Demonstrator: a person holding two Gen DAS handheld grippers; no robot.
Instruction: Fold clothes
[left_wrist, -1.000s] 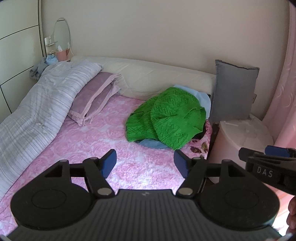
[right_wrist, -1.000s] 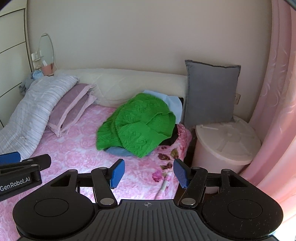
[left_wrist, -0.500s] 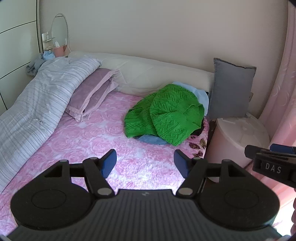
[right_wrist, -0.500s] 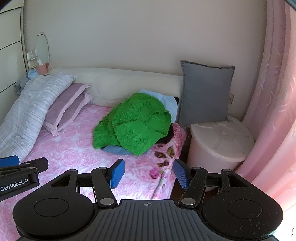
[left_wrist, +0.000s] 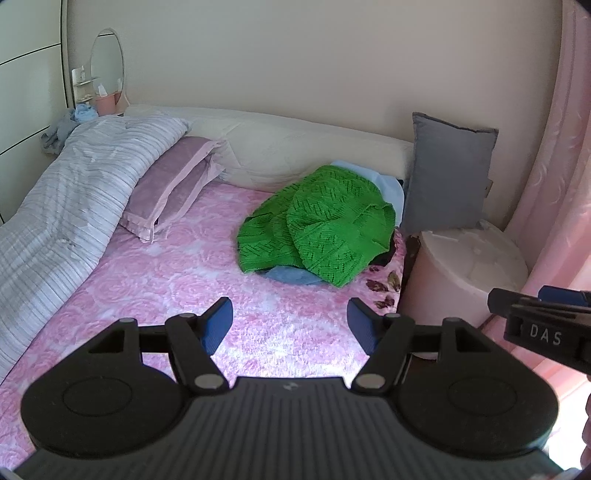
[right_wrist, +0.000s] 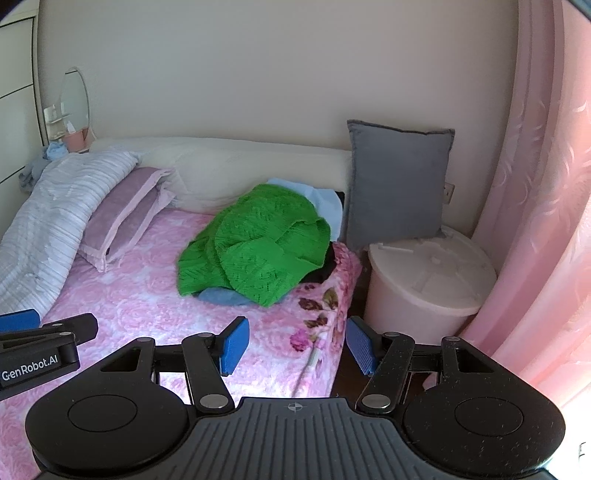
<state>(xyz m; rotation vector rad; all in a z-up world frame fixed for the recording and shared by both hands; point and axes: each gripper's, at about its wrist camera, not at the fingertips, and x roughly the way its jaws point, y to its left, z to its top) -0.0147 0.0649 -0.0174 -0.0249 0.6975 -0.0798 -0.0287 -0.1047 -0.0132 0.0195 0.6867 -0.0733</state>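
Note:
A green knitted sweater (left_wrist: 325, 229) (right_wrist: 258, 247) lies crumpled on top of a heap at the far right of the pink bed (left_wrist: 177, 280) (right_wrist: 140, 295). Under it show a light blue garment (left_wrist: 384, 184) (right_wrist: 325, 203), a darker blue one (left_wrist: 291, 275) (right_wrist: 221, 295) and something black (right_wrist: 327, 269). My left gripper (left_wrist: 291, 325) hovers open over the bedspread, well short of the heap, nothing between its blue pads. My right gripper (right_wrist: 297, 345) is open too, above the bed's right edge. Each gripper's side shows in the other's view.
A striped grey duvet (left_wrist: 62, 206) and a purple pillow (left_wrist: 173, 184) lie along the left. A grey cushion (left_wrist: 447, 177) leans by the headboard (left_wrist: 295, 151). A pink lidded bin (right_wrist: 428, 280) stands beside the bed, with a pink curtain (right_wrist: 535, 184) on the right.
Both views have shifted slightly: the heap of clothes and the bin sit a little further right and lower in the frames. Both grippers stay open and empty.

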